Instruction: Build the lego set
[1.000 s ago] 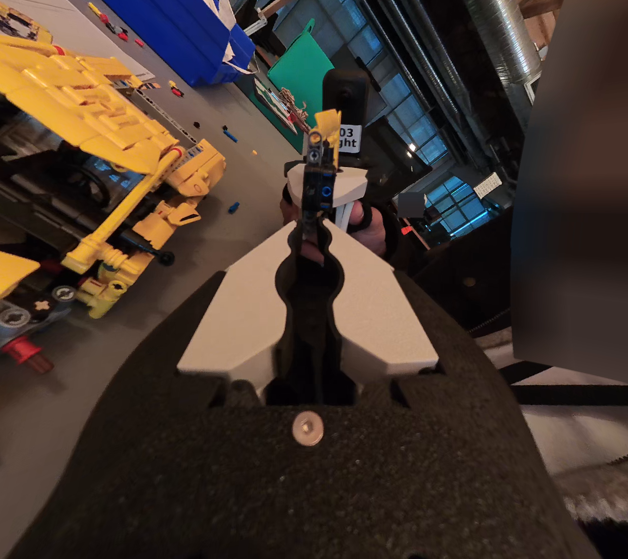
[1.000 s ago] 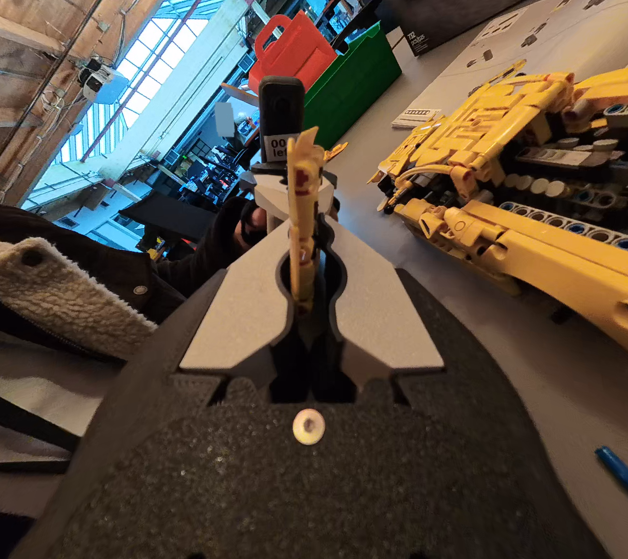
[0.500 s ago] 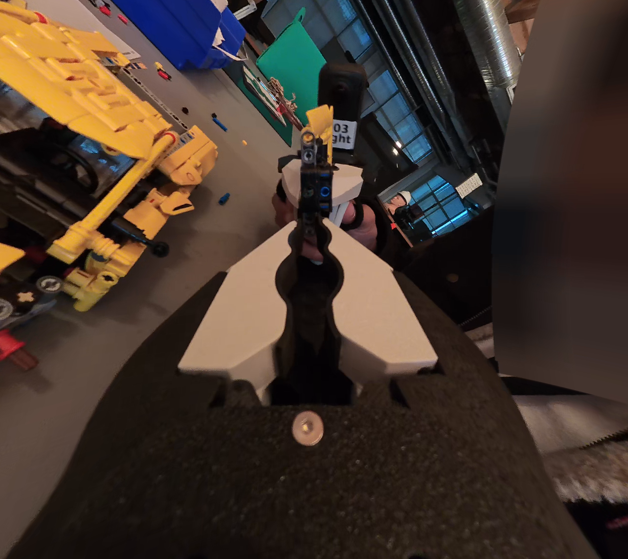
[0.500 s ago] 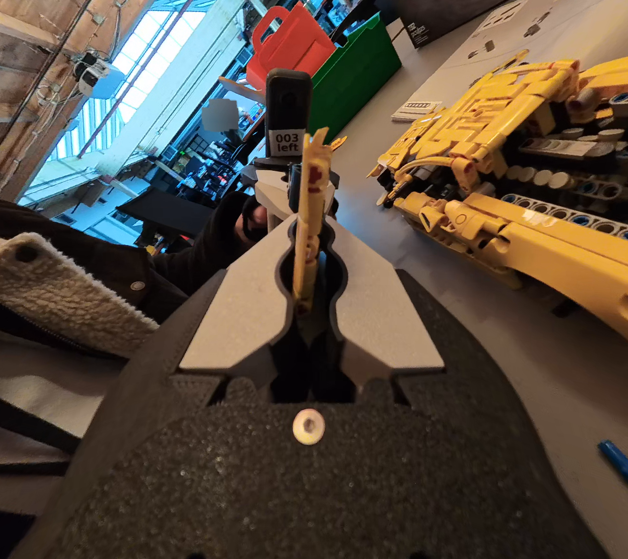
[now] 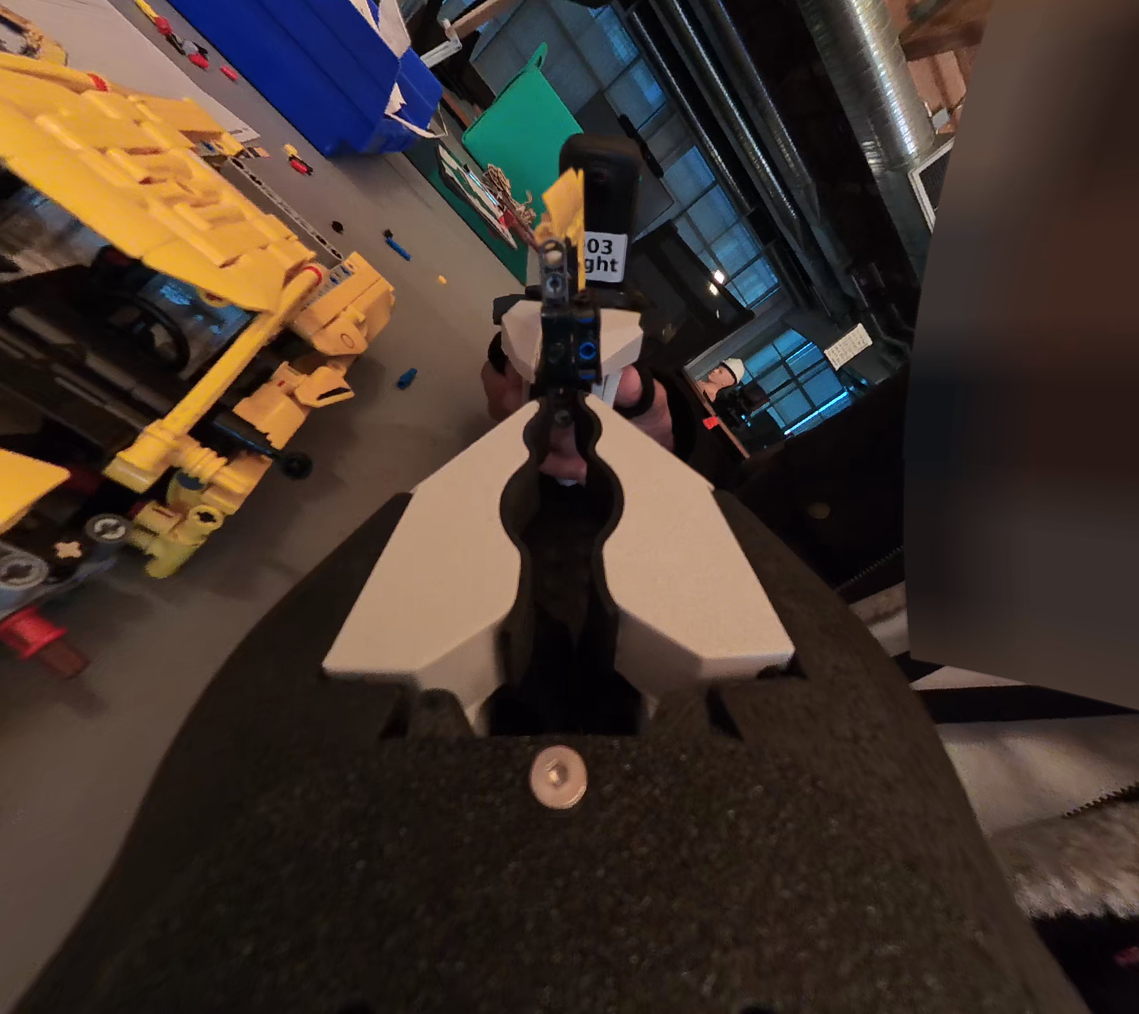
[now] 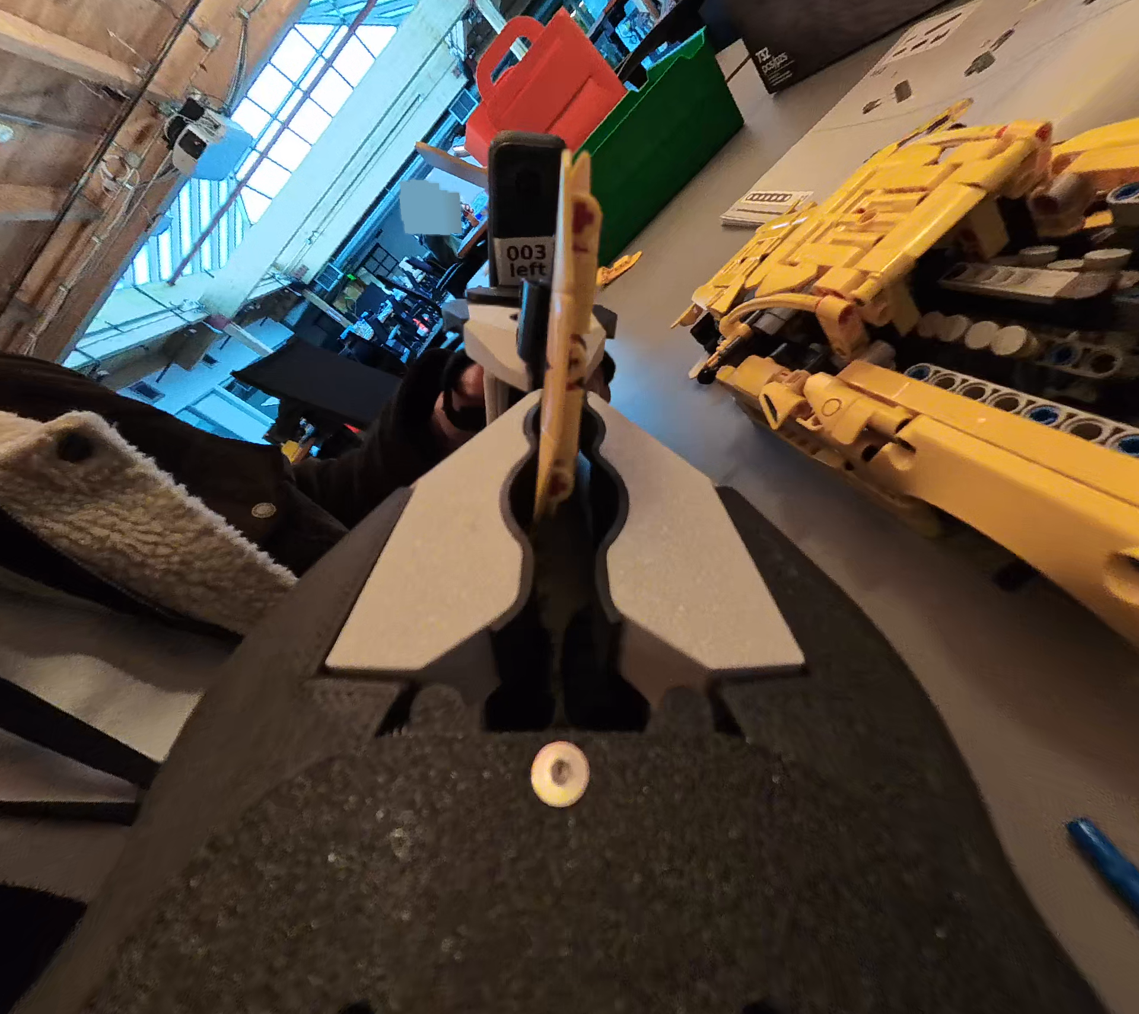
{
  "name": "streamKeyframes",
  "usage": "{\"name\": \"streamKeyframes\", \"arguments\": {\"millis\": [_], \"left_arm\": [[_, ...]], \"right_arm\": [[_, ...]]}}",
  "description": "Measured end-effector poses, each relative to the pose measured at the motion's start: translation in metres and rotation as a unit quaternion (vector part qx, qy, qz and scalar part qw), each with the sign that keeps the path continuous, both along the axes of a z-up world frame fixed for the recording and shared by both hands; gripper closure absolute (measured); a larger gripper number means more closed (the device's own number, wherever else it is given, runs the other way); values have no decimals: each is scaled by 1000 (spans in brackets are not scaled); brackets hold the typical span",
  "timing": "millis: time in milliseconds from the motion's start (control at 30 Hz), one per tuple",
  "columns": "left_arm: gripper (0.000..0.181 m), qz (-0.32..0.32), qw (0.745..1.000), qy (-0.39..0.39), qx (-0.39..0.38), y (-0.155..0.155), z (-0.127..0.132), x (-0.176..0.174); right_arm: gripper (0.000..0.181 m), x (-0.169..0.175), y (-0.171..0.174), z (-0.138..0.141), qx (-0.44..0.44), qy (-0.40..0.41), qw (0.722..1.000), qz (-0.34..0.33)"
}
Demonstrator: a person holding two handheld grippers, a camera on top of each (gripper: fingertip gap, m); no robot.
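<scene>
- Since a second ago, both views have swung slightly; the grips are unchanged.
- Left gripper [image 5: 562, 417] clenches the dark end of the small lego assembly [image 5: 564, 319]; its base is hidden between the fingers.
- Right gripper [image 6: 561, 417] clamps the yellow end [image 6: 570, 344].
- Beyond, the yellow car model [image 6: 912, 344] lies on the table [image 6: 924, 676], cut off.

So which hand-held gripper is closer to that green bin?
Left. The left hand-held gripper sits just in front of the green bin; the right hand-held gripper faces it from farther back, both shut on the lego piece.
</scene>
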State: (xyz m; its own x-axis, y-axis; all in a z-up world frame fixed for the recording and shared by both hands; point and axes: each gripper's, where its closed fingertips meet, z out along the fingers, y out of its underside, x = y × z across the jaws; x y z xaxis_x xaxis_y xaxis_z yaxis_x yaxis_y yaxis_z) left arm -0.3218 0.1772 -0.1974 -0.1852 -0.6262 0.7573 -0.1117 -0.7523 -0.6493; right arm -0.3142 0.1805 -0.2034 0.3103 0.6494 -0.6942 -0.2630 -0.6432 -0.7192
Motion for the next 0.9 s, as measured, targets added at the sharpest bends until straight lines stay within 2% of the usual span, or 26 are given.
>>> {"name": "streamKeyframes", "arguments": {"millis": [133, 233, 533, 800, 867, 900], "left_arm": [[175, -7, 1000, 7, 7, -3, -1, 2], [175, -11, 1000, 12, 17, -6, -2, 4], [174, 9, 1000, 11, 2, 0, -4, 8], [175, 7, 1000, 9, 6, -2, -4, 9], [175, 13, 1000, 23, 4, 0, -8, 10], [175, 5, 1000, 15, -5, -1, -6, 11]], "right_arm": [[169, -2, -1, 4, -11, 27, 999, 13], [173, -3, -3, 2, -22, 25, 999, 20], [173, 1, 5, 1, 28, -45, 998, -41], [174, 1, 3, 2, 8, -18, 999, -42], [173, 1, 7, -3, 22, -58, 996, -65], [174, 2, 6, 0, 21, -43, 997, -58]]}}
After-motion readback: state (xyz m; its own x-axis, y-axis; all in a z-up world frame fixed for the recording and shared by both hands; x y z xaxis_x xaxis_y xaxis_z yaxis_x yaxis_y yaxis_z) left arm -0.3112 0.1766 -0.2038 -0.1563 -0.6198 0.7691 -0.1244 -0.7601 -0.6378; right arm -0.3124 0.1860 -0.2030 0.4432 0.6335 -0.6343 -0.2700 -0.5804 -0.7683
